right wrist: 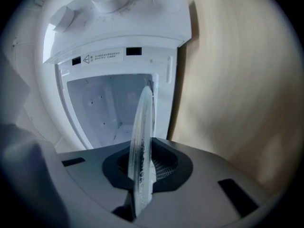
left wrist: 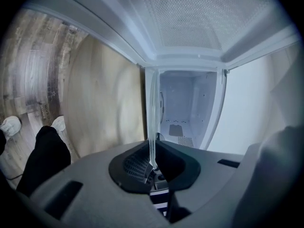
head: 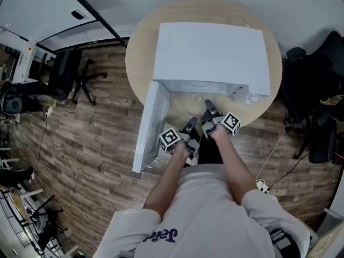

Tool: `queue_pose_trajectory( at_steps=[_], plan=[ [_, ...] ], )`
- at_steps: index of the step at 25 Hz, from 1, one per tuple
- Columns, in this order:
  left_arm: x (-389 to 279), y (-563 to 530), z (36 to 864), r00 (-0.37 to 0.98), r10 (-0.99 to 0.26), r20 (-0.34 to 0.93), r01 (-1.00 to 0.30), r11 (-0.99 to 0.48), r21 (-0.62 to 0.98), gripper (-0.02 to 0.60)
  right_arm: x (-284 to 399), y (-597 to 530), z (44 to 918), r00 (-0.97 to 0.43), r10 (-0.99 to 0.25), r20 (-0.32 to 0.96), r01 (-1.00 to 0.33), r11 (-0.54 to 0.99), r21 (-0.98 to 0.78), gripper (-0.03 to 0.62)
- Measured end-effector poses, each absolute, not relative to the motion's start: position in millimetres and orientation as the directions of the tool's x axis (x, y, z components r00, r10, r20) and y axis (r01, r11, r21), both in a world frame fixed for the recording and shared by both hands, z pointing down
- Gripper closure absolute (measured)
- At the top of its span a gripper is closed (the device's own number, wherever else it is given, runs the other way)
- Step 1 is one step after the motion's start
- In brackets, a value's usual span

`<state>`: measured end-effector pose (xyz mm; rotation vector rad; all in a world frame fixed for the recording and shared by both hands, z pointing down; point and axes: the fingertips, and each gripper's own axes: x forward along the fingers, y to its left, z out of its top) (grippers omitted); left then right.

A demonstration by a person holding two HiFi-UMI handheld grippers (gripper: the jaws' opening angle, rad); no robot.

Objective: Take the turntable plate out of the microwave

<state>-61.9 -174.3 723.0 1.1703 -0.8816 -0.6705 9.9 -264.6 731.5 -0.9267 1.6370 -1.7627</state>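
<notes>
The left gripper pinches the rim of the clear plate, the right gripper pinches the rim too, and the plate is held right at the open mouth of the white microwave.

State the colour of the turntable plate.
Clear, colourless glass; the turntable plate shows best, edge-on, in the right gripper view.
</notes>
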Motion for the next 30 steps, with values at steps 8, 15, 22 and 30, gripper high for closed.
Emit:
queue_pose_trajectory(
  at_steps=[8,15,22,30],
  plan=[
    [-54,-154,713,0.561,-0.8,0.216,-0.092,0.198,0.976,0.543,25,-237,726,-0.564,-0.817,0.125,-0.033,-0.128,-0.991,0.563],
    [-58,-153,703,0.549,-0.822,0.152,-0.064,0.139,0.988,0.413,33,-201,707,-0.585,-0.805,0.096,-0.04,-0.09,-0.995,0.56],
    [-66,-148,688,0.518,-0.85,0.092,-0.013,0.1,0.995,0.405,44,-161,690,-0.57,-0.821,0.041,0.026,-0.068,-0.997,0.56],
    [-62,-142,656,0.543,-0.84,0.004,0.027,0.022,0.999,0.41,49,-143,662,-0.533,-0.846,0.007,0.085,-0.063,-0.994,0.557]
  ],
)
